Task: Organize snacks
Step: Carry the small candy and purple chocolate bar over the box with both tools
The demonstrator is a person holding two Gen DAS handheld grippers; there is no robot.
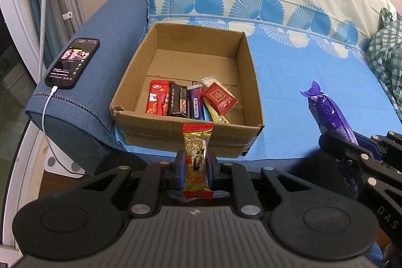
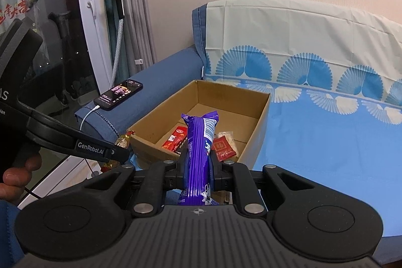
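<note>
An open cardboard box (image 1: 130,82) sits on the blue sofa cover and holds several snack packs, among them a red pack (image 1: 157,101), a dark bar (image 1: 179,99) and a red square packet (image 1: 219,96). My left gripper (image 1: 196,163) is shut on a gold peanut bar (image 1: 196,155), held upright just in front of the box's near wall. My right gripper (image 2: 198,162) is shut on a purple snack bar (image 2: 198,142), also near the box's front; the purple bar also shows in the left wrist view (image 1: 331,114). The box also shows in the right wrist view (image 2: 261,122).
A phone (image 1: 72,63) on a charging cable lies on the sofa armrest left of the box. A green checked cloth (image 1: 384,54) lies at the sofa's right. A garment steamer (image 2: 118,4) and curtains stand at the left. The blue cover (image 1: 301,92) spreads right of the box.
</note>
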